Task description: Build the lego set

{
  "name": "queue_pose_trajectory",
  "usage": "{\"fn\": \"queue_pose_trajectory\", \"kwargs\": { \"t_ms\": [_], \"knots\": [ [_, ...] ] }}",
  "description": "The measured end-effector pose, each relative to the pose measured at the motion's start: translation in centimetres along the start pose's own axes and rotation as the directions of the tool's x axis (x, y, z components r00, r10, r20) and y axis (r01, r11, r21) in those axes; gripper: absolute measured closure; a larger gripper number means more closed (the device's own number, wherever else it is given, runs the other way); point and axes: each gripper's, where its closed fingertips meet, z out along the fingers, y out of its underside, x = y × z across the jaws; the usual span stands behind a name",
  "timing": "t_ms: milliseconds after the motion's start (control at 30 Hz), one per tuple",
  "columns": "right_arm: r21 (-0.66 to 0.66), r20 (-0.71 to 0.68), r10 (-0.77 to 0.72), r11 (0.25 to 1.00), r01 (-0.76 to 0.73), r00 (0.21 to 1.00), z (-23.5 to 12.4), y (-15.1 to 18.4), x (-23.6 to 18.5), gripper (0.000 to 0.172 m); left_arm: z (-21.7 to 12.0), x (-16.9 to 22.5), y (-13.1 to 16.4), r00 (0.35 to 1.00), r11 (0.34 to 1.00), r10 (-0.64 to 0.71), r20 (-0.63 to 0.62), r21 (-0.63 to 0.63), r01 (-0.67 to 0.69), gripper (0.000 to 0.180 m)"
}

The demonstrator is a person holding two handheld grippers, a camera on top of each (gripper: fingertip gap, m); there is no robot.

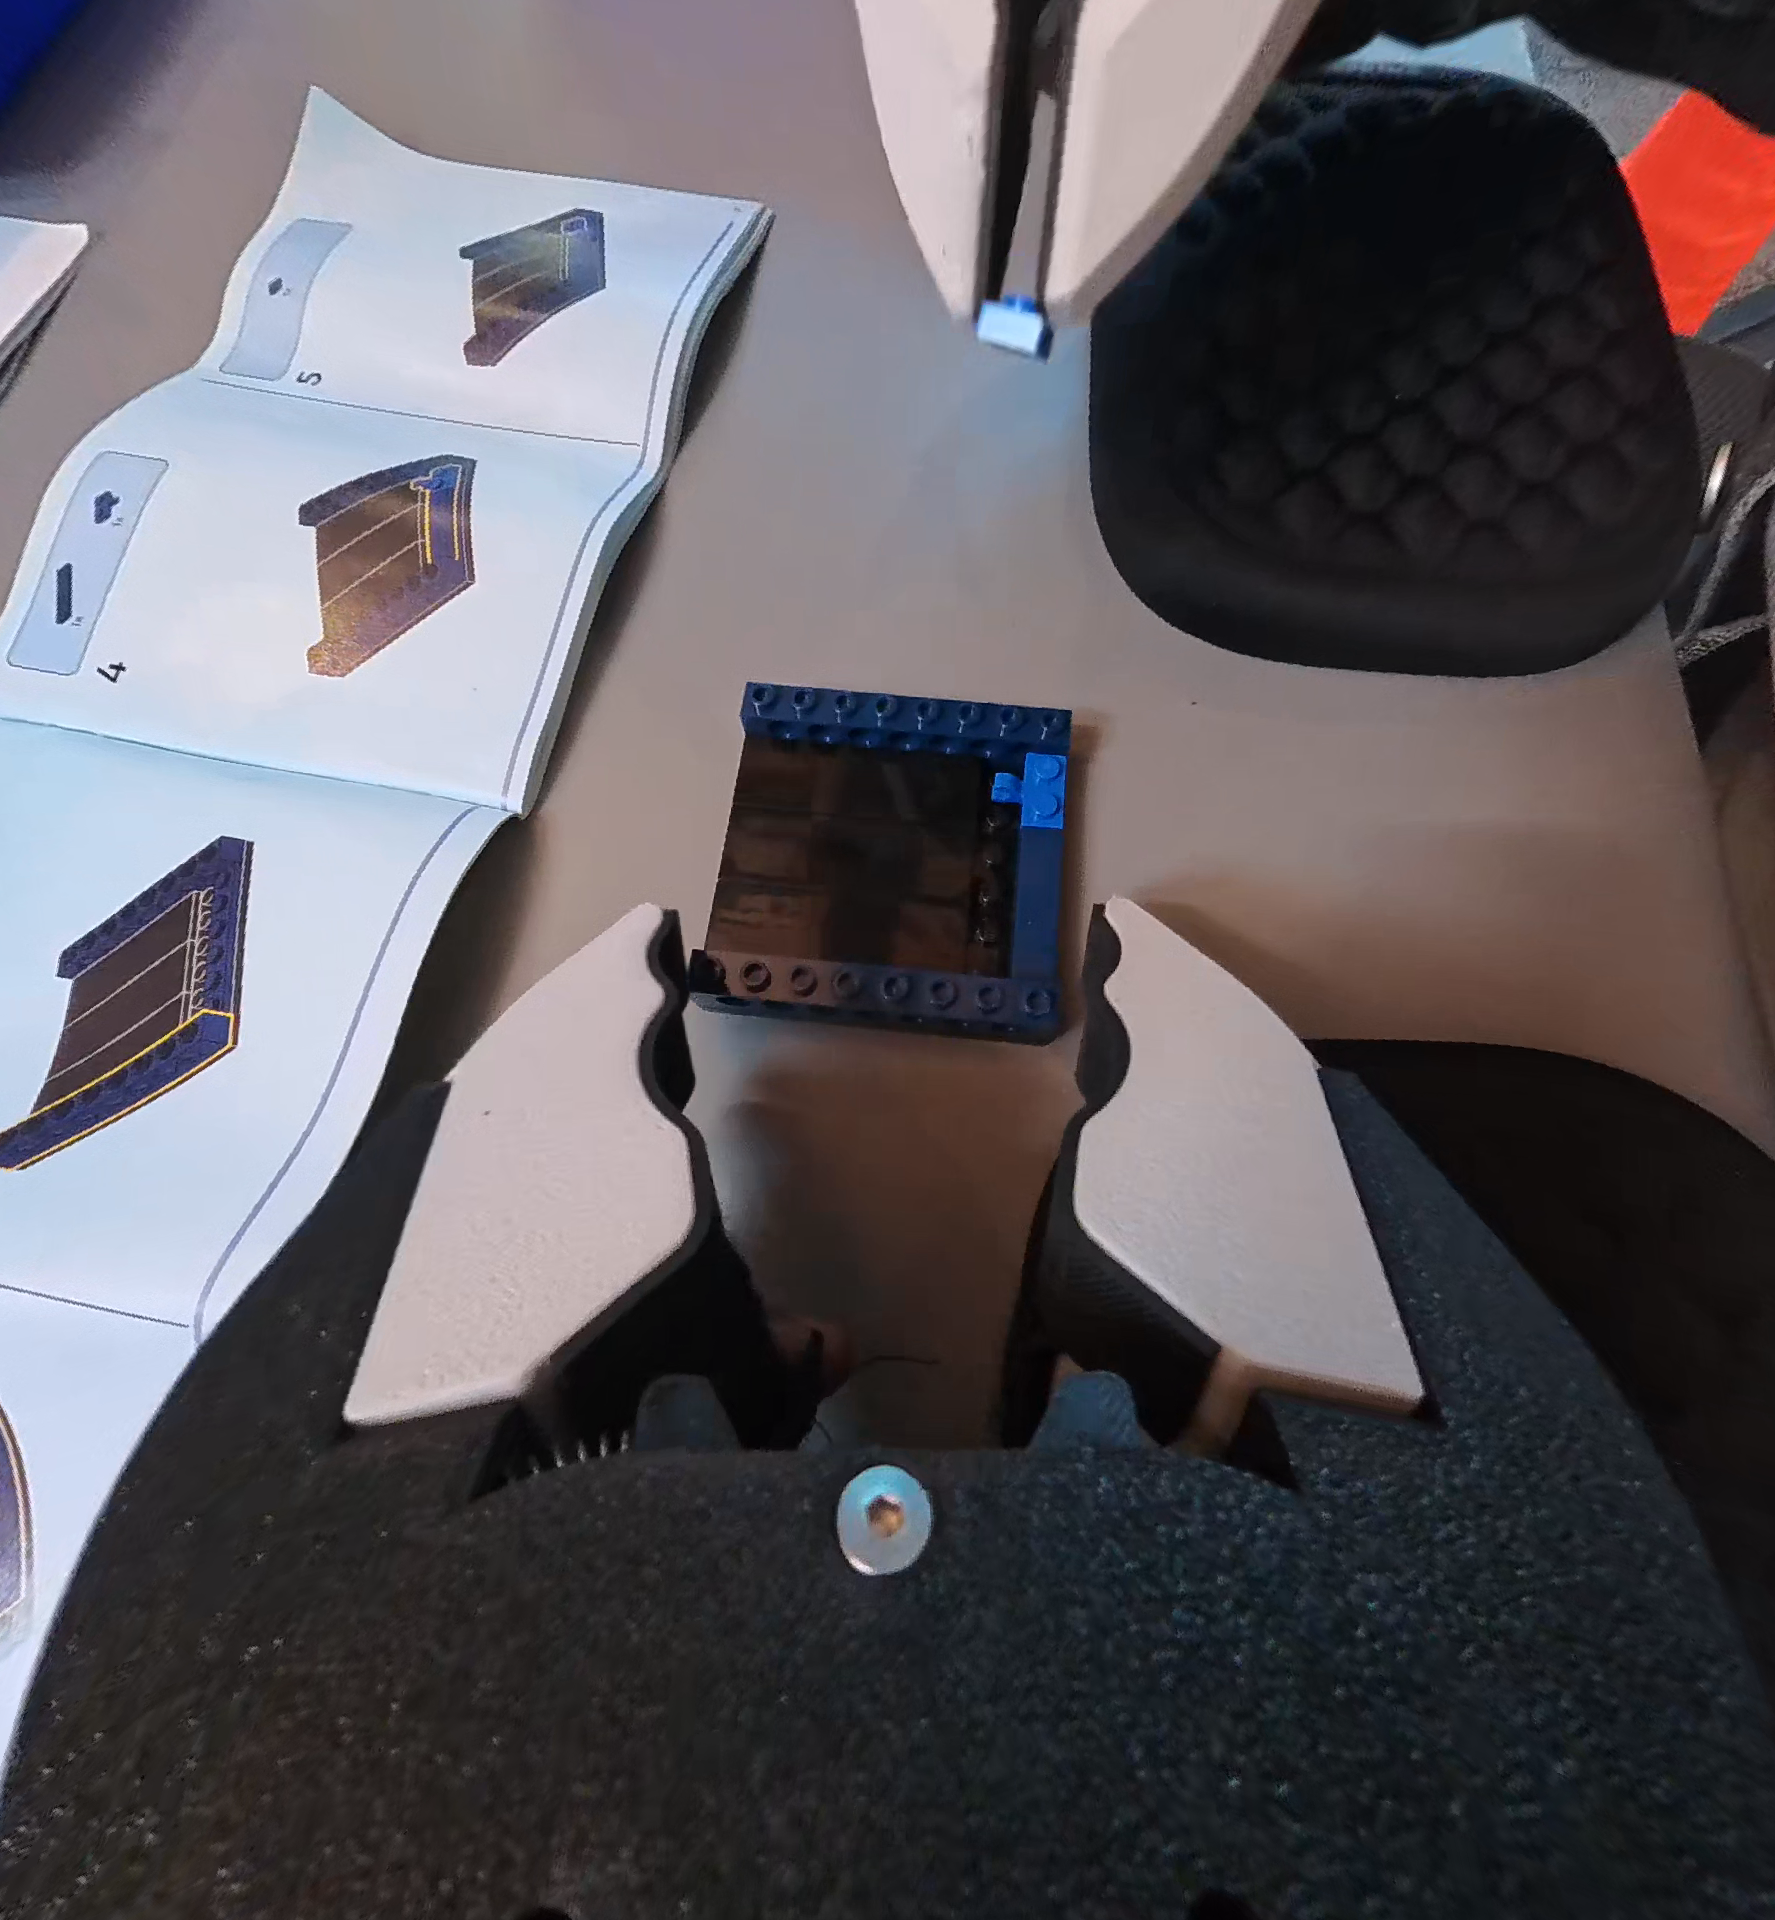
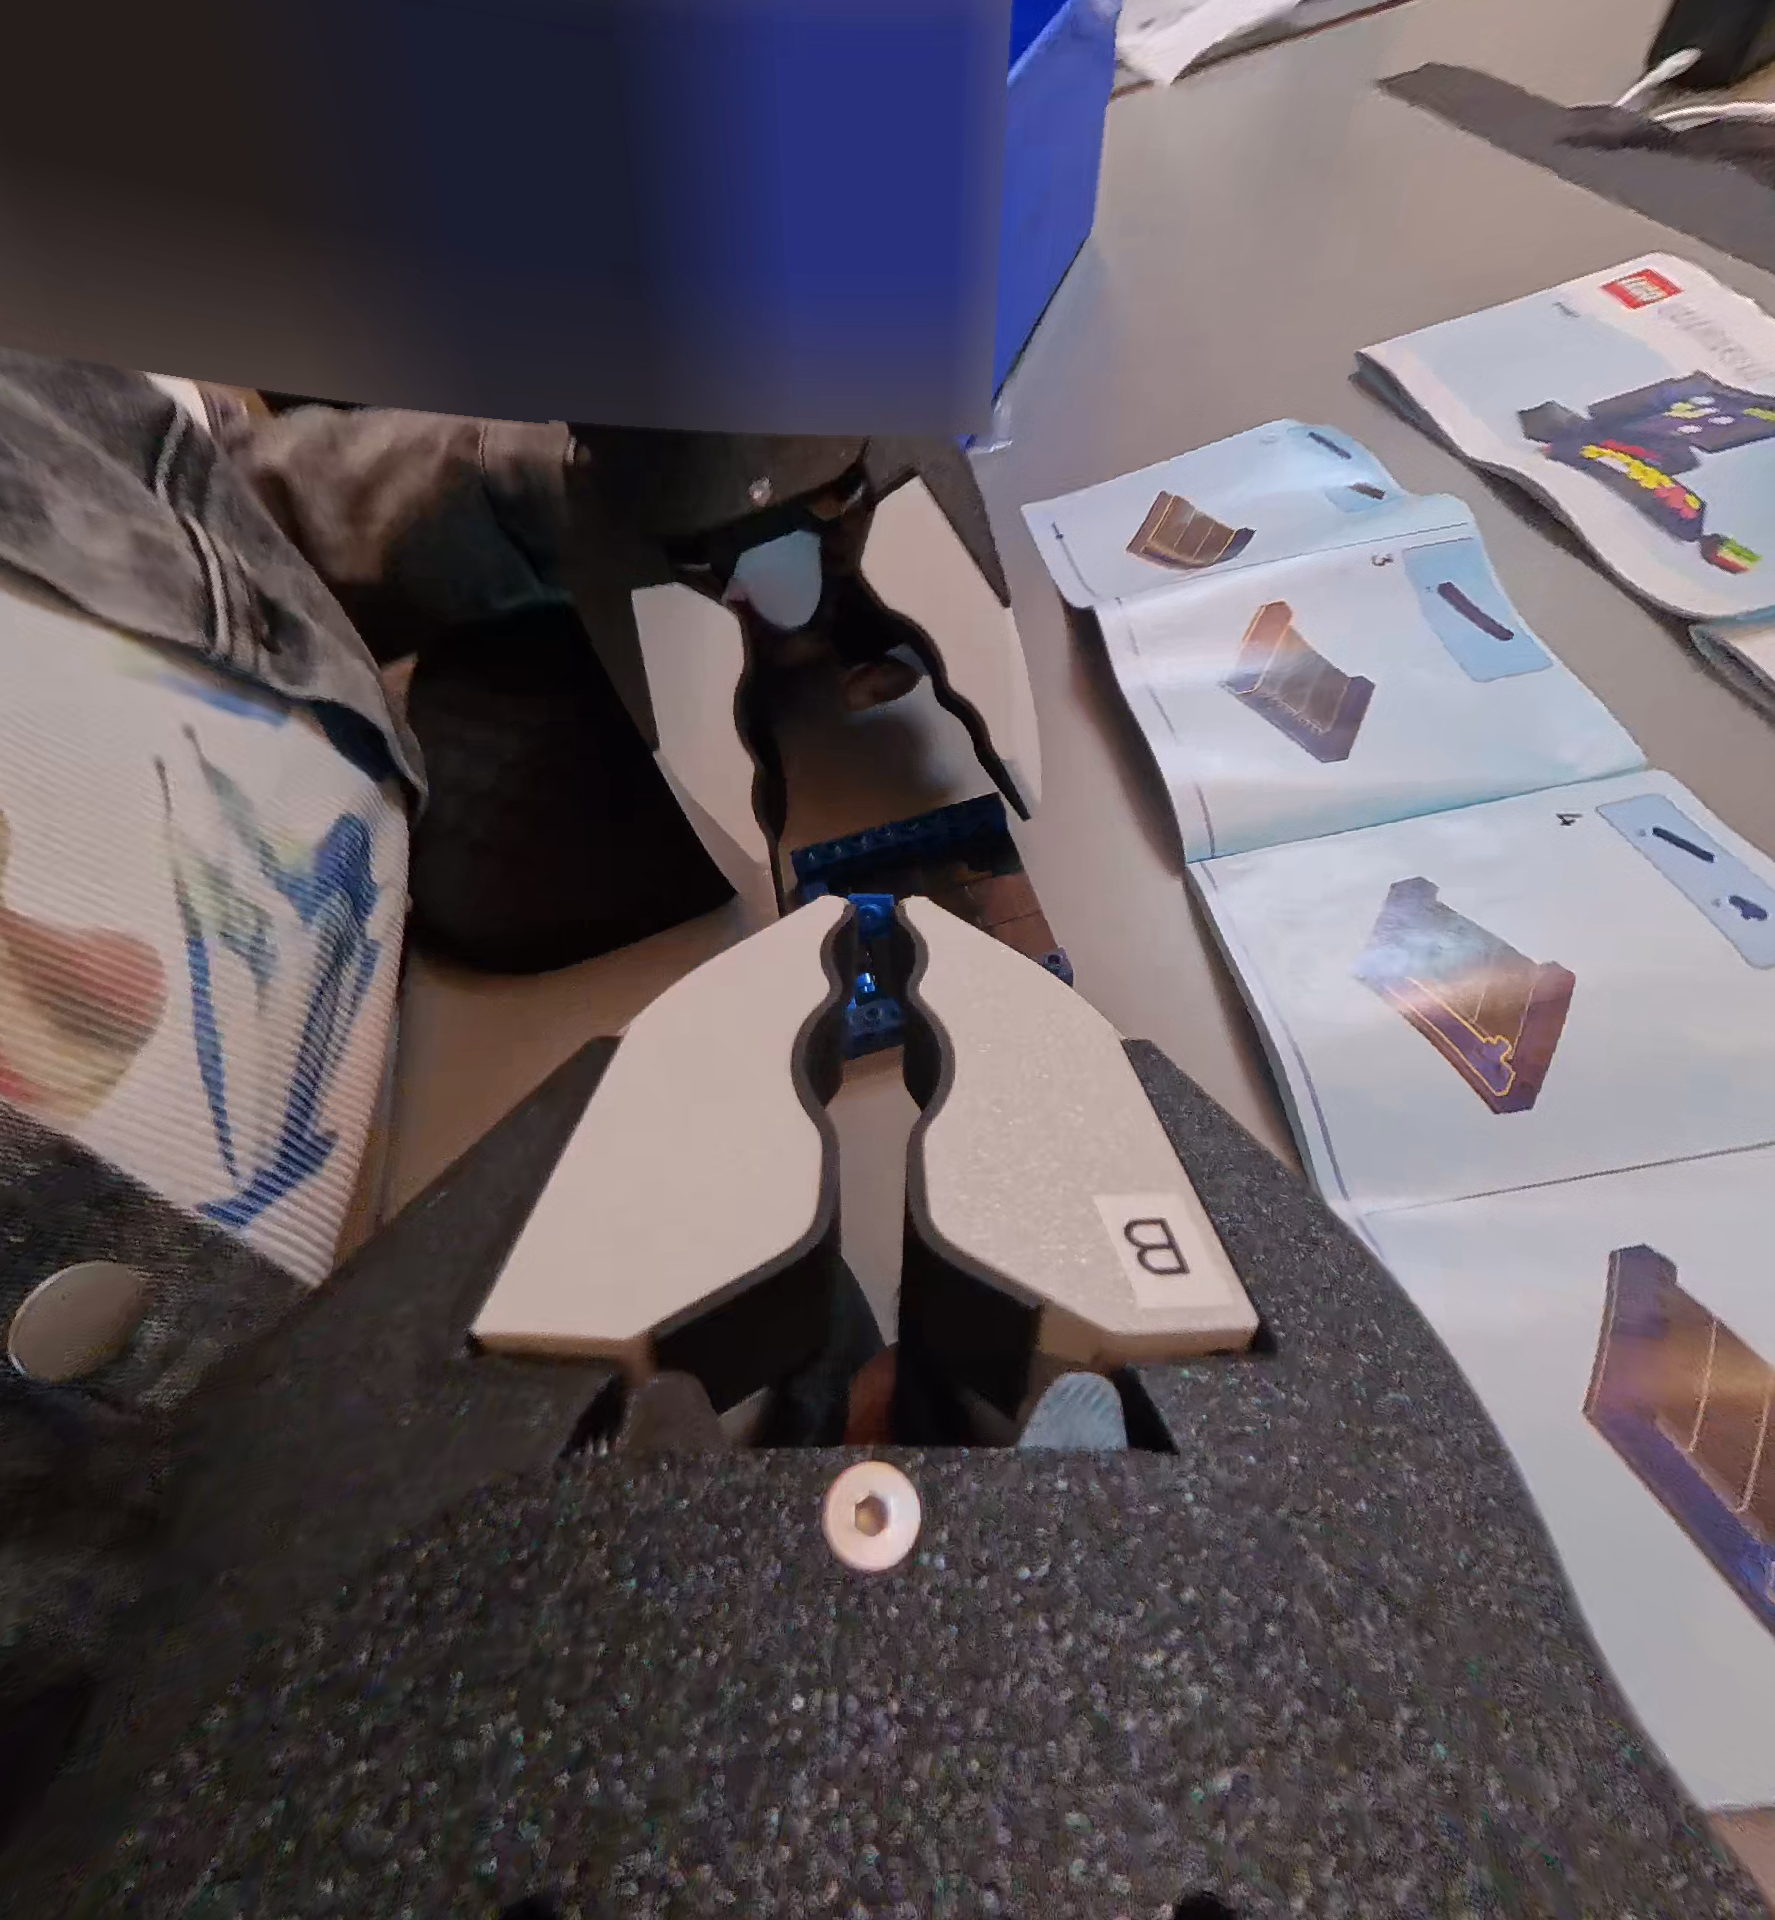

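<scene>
A square brick assembly (image 1: 867,862) with dark blue edges and a glossy black middle lies on the grey table (image 1: 862,499). A small bright blue piece (image 1: 1041,790) sits at its far right corner. My left gripper (image 1: 885,930) is open, with its fingertips on either side of the assembly's near edge and not gripping it. My right gripper (image 2: 875,916) is shut on a small blue brick (image 2: 870,920). In the left wrist view the right gripper (image 1: 1014,296) holds this brick (image 1: 1016,330) above the table beyond the assembly. The right wrist view shows the open left gripper (image 2: 893,831) over the assembly (image 2: 904,844).
An open instruction booklet (image 1: 343,540) lies left of the assembly and also shows in the right wrist view (image 2: 1434,831). A second booklet (image 2: 1641,436) lies farther off. A black gloved hand (image 1: 1382,364) holds the right gripper. A blue bin (image 2: 1049,208) stands behind.
</scene>
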Motion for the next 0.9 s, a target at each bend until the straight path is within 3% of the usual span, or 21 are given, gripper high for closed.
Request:
{"fn": "queue_pose_trajectory", "kwargs": {
  "t_ms": [300, 900],
  "knots": [
    [-0.339, 0.113, -0.221, 0.908, 0.246, 0.969, 3.3, 3.3, -1.1, 0.166, 0.1, 0.1, 0.1, 1.000, 1.000, -0.003, -0.008, -0.010, 0.003, 0.111],
    [-0.567, 0.197, -0.241, 0.762, 0.311, 0.950, 4.1, 5.3, -1.3, 0.166, 0.1, 0.2, 0.2, 1.000, 1.000, 0.005, -0.009, -0.010, -0.005, 0.114]
  ]
}}
